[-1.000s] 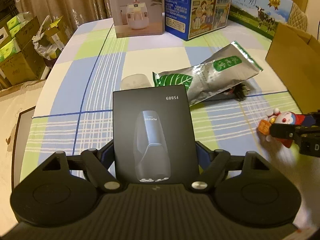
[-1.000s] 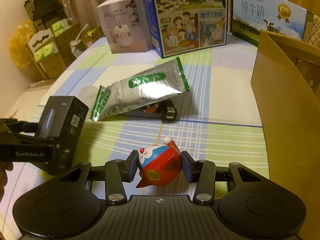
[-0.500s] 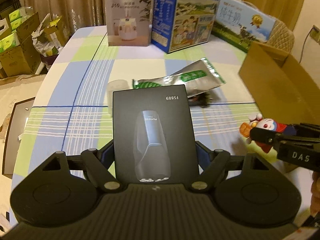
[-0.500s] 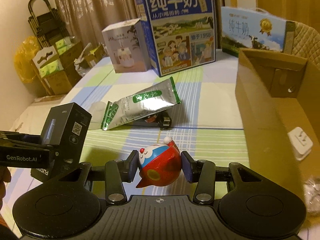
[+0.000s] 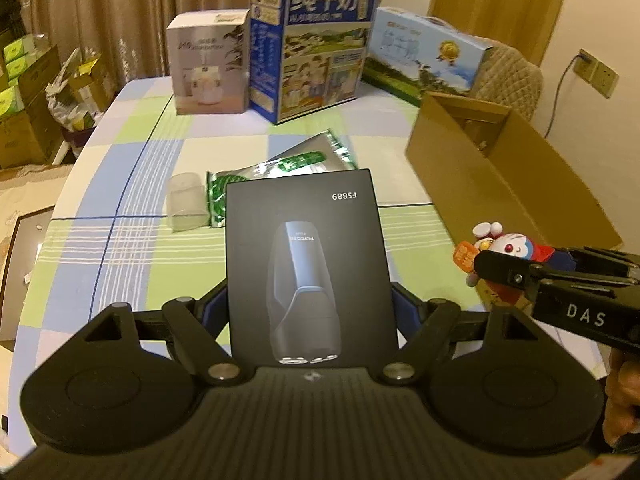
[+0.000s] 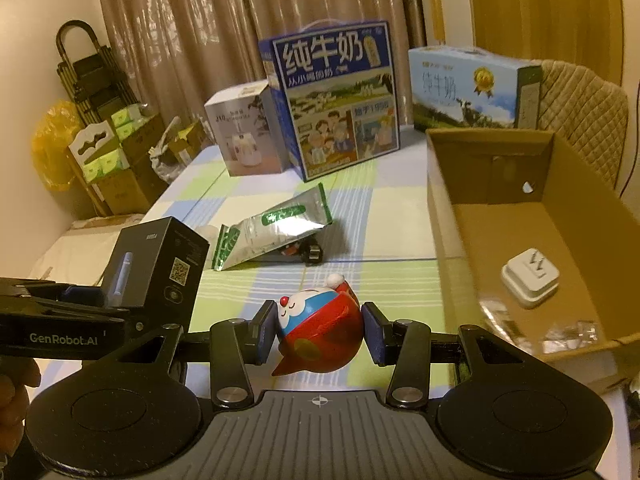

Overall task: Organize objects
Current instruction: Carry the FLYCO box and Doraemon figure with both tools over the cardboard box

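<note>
My left gripper (image 5: 310, 308) is shut on a black shaver box (image 5: 306, 256) marked FS889 and holds it above the checked tablecloth; the box also shows in the right wrist view (image 6: 158, 258). My right gripper (image 6: 318, 330) is shut on a red and blue Doraemon toy (image 6: 318, 334), held above the table left of the open cardboard box (image 6: 532, 216). The toy also shows in the left wrist view (image 5: 506, 246). The cardboard box (image 5: 500, 172) holds a white plug adapter (image 6: 530, 280) and some clear wrappers.
A silver and green foil bag (image 6: 276, 236) lies mid-table over a small black object (image 6: 312, 254). A clear plastic cup (image 5: 186, 202) lies beside it. A humidifier box (image 5: 208, 62) and two milk cartons (image 5: 316, 40) (image 6: 472, 88) stand at the back. A chair (image 6: 580, 120) stands behind the cardboard box.
Both grippers have risen and pulled back with their loads. The inside of the cardboard box has come into the right wrist view.
</note>
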Demonstrator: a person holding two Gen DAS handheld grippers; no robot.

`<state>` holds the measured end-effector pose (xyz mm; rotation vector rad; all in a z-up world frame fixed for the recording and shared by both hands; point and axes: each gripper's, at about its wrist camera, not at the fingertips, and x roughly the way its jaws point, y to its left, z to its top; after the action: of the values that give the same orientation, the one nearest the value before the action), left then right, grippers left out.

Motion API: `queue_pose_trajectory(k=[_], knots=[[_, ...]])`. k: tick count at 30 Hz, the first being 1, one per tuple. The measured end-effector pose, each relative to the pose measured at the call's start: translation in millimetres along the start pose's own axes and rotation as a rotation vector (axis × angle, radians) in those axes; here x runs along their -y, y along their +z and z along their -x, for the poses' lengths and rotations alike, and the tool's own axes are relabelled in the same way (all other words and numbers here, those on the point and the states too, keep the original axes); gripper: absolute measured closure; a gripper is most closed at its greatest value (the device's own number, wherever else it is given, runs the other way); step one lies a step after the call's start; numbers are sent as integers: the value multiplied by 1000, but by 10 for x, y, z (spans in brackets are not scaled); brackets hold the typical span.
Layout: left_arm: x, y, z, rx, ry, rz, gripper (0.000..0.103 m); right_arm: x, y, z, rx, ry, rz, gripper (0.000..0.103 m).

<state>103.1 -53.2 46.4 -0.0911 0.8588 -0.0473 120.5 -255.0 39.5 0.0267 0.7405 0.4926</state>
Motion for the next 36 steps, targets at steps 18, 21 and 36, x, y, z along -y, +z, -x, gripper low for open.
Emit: queue_pose_trajectory(k=[18, 21, 36], knots=[[719, 295, 281, 65, -118, -56, 26, 655, 159, 780, 116, -106, -64, 61], [926, 405, 269, 75, -147, -74, 26, 886, 212, 899, 129, -142, -79, 61], [1897, 761, -73, 63, -247, -149, 26, 1646, 383, 1033, 146, -234, -107, 61]])
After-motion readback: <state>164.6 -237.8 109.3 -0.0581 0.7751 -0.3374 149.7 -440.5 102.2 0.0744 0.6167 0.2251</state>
